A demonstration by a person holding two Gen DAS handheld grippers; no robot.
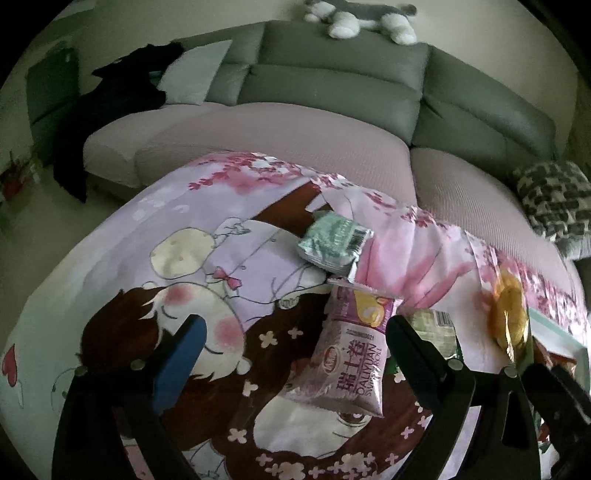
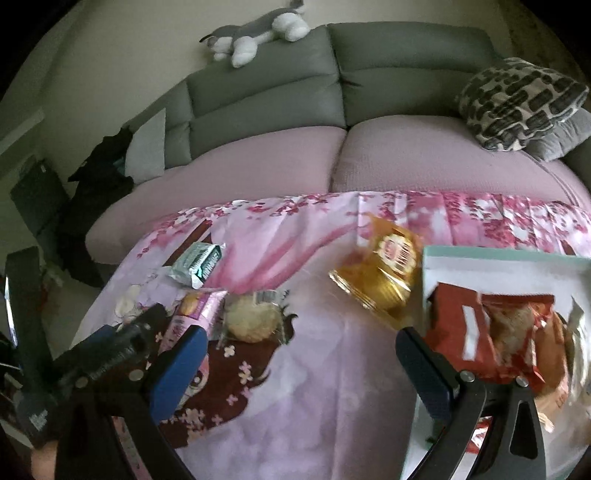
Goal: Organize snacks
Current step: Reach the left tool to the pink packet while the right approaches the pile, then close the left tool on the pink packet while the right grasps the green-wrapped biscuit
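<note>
Grey sofa (image 2: 332, 92) cushions fill the background, with a pink cover over the seats, a plush husky (image 2: 258, 33) lying along the backrest, and a black-and-white patterned pillow (image 2: 517, 103) at the right end. In front of it, a cartoon-print cloth (image 1: 184, 240) in pink and lilac covers the surface where I work.

My left gripper (image 1: 295, 332) hangs low over the cloth with its jaws spread wide and nothing between them. A purple Swiss-roll packet (image 1: 351, 354) lies flat on the cloth, just inside my right-hand finger, apart from the blue pad of the other one. A green-and-white packet (image 1: 332, 243) sits farther off toward the sofa, just beyond the purple one. To the right of the purple packet a clear-wrapped round cookie (image 2: 251, 321) rests on the cloth, partly hidden behind my finger in the left wrist view.

My right gripper (image 2: 299, 350) is likewise released, jaws wide, holding nothing. A gold foil snack pack (image 2: 384, 273) shows ahead of it, blurred; I cannot tell whether it is resting on the cloth or tilted against something. Just right of it stands a shallow box with a pale teal rim (image 2: 480, 254), and red snack packets (image 2: 491, 332) are piled inside it, close behind my right-hand finger. In this view my left gripper appears at the lower left, near the purple packet.
</note>
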